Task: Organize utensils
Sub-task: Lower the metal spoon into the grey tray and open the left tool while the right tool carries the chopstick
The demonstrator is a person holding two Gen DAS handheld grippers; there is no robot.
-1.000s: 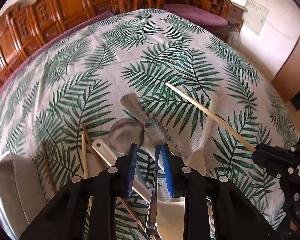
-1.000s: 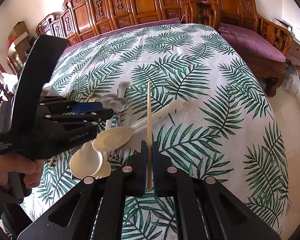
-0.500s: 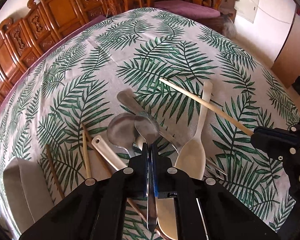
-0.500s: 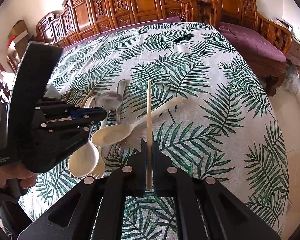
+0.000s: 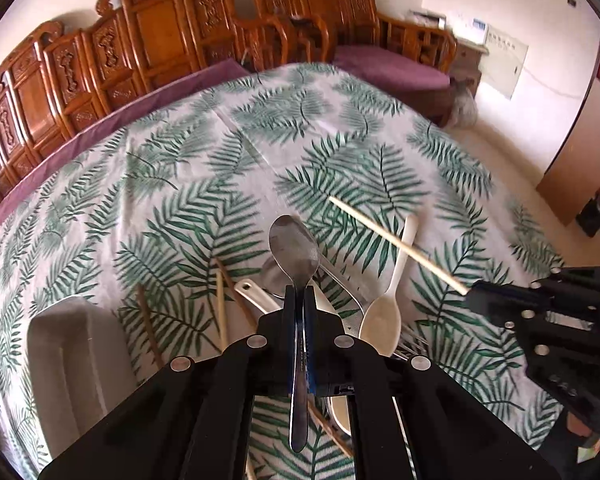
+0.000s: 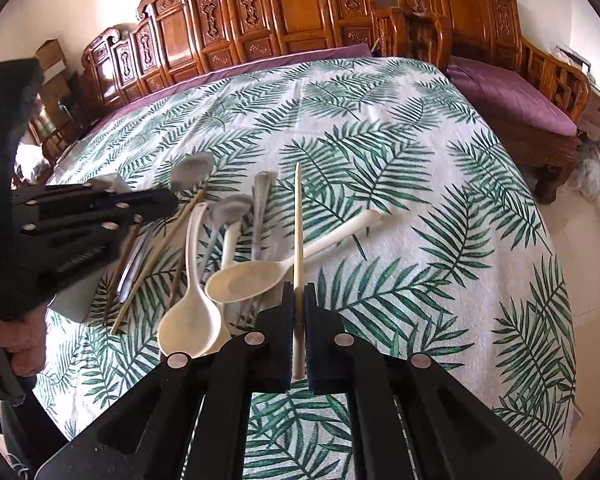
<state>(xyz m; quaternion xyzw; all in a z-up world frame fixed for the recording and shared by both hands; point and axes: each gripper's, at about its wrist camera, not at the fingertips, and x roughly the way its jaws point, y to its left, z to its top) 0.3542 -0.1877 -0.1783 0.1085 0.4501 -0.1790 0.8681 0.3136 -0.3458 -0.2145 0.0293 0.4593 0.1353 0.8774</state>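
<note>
Jaws clamp shiny steel spoon (image 5: 294,249), bowl forward.

The bench cloth (image 6: 440,184) is white with dark green palm fronds. Both grippers are black with blue pads – left gripper (image 5: 299,300), right gripper (image 6: 298,300). The metal spoon (image 5: 294,248) is silver-grey, the chopstick (image 6: 298,240) pale cream, the plastic spoons (image 6: 244,280) ivory – the carved wooden seats (image 6: 300,12) reddish brown with purple cushions.

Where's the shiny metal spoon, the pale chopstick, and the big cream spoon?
metal spoon (image 5: 294,246), left wrist view, on its bowl.
pale chopstick (image 6: 298,216), right wrist view, on its shaft above the pads.
cream spoon (image 6: 242,280), right wrist view, on its bowl.
</note>
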